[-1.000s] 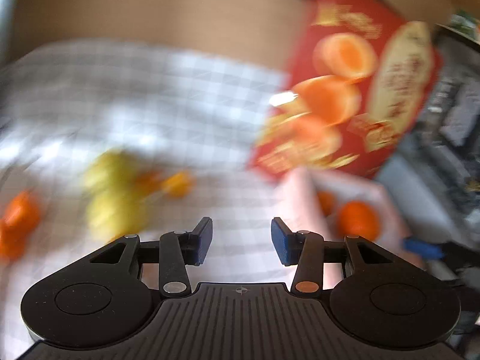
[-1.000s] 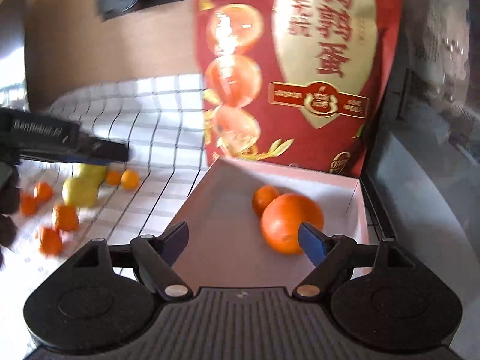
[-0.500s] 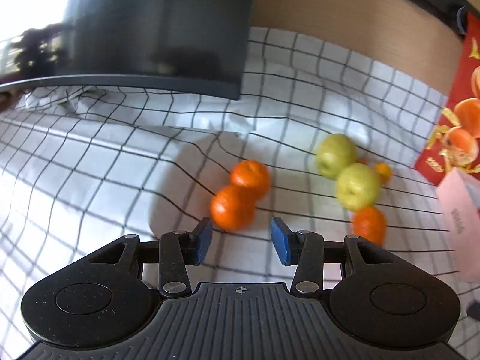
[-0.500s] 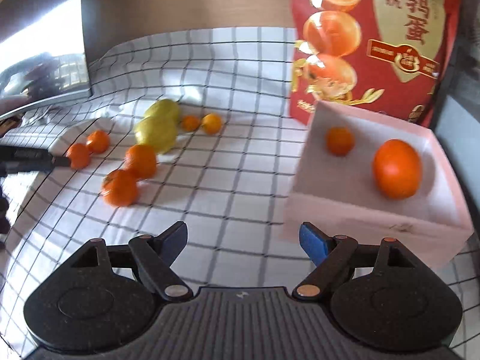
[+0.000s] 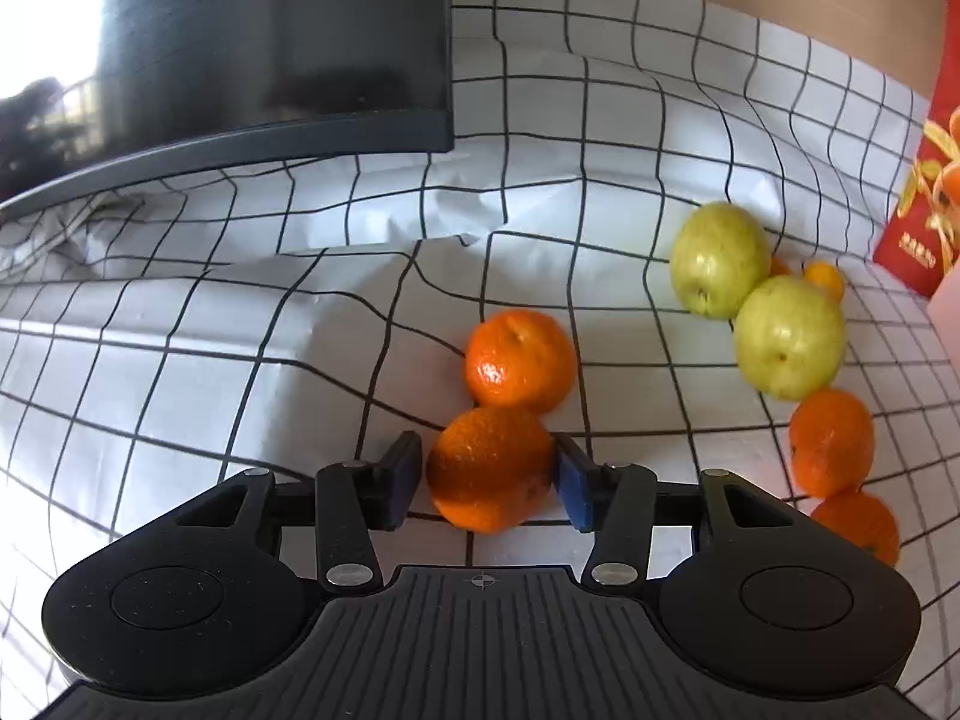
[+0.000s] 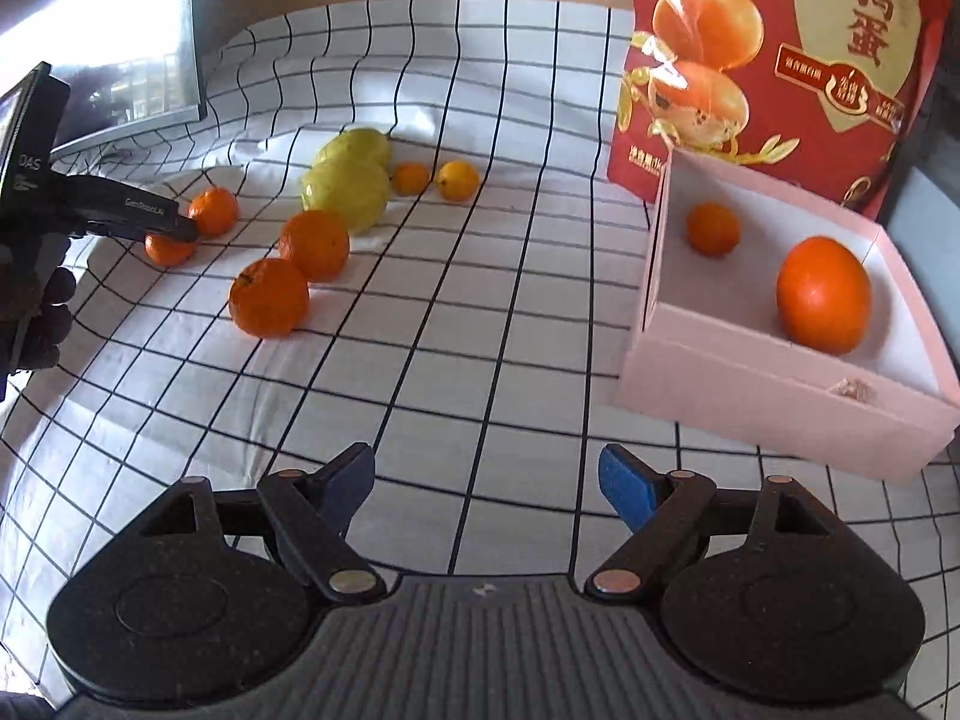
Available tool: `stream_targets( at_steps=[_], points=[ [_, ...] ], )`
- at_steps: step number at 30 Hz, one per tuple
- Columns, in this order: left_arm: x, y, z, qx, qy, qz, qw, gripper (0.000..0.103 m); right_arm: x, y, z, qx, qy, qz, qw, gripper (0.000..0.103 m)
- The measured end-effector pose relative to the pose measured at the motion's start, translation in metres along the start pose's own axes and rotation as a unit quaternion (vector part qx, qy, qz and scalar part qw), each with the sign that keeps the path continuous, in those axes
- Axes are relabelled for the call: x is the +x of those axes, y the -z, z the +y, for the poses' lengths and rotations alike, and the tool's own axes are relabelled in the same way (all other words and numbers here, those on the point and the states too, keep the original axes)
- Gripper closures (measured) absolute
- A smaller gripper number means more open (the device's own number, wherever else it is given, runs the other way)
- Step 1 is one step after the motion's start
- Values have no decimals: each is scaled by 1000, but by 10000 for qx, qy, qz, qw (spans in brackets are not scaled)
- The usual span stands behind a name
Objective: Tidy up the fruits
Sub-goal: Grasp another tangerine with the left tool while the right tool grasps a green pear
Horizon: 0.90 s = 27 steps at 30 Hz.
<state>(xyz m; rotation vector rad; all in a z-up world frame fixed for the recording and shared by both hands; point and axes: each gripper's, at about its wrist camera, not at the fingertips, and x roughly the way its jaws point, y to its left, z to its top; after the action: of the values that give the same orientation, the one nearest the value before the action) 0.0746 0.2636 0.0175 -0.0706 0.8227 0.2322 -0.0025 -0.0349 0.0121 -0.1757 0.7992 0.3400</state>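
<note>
Checked cloth (image 5: 600, 138) covers worktop. My left gripper (image 5: 486, 474) fingers bracket a mandarin (image 5: 489, 468), contact unclear, stem end away from me. Right gripper (image 6: 486, 486) fingers wide apart, holding nothing.

Orange tangerine (image 5: 489, 468), green apples (image 5: 786, 333), black-checked white cloth (image 5: 180, 372), pink box (image 6: 780, 402)

black left gripper (image 5: 485, 483), blue pads (image 5: 573, 489), seemingly dark glove (image 6: 51, 312).

Looking low and close over the checked table (image 5: 180, 372) from the left wrist; sitting farther back on the right, sharing the oranges (image 6: 269, 297) and apples (image 5: 720, 258).
</note>
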Motion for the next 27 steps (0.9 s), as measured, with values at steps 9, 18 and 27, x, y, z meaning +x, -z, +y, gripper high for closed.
stream_targets(
  at_steps=[9,18,27],
  points=[
    [-36,22,1,-334,416,-117,9985,55,12,-7,14,-344,-241,100,9991,21],
    [-86,74,-18,-641,1216,224,9903,55,36,-86,50,-1090,-681,-429,9908,21],
    [-114,111,-26,-710,1263,330,9889,55,126,-163,92,-733,-502,-50,9960,20]
  ],
)
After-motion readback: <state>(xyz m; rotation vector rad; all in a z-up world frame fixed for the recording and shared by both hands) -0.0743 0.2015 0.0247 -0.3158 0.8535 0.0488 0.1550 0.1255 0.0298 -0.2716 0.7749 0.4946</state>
